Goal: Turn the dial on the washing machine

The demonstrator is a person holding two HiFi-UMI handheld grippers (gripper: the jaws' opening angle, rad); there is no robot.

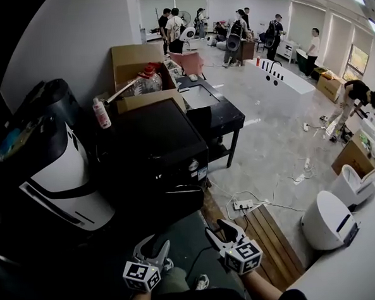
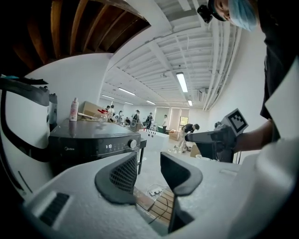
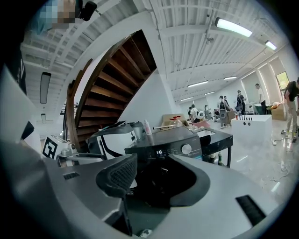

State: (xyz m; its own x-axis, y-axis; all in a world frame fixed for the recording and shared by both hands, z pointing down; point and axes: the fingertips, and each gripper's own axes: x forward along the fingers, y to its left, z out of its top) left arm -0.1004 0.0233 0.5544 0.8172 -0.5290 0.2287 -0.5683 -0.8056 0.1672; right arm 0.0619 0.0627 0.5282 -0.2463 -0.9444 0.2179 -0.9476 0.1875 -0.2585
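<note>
The washing machine (image 1: 156,148) is black, with a silver dial (image 1: 193,166) and small white digits (image 3: 159,152) on the front panel. The appliance (image 1: 62,179) next to it is white with black bands and a dark top. The bottle (image 1: 101,113) is white and pink. The boxes (image 1: 131,57) are brown cardboard. The table (image 1: 227,118) is black. The floor (image 1: 281,128) is light grey, and the slatted platform (image 1: 272,242) is brown wood. The left gripper (image 1: 153,245) and the right gripper (image 1: 216,228) are light grey with black pads. Their cubes (image 1: 142,277) carry a pattern of black and white squares. The stairs (image 3: 112,79) are dark brown wood. The wall (image 1: 73,45) is white.
</note>
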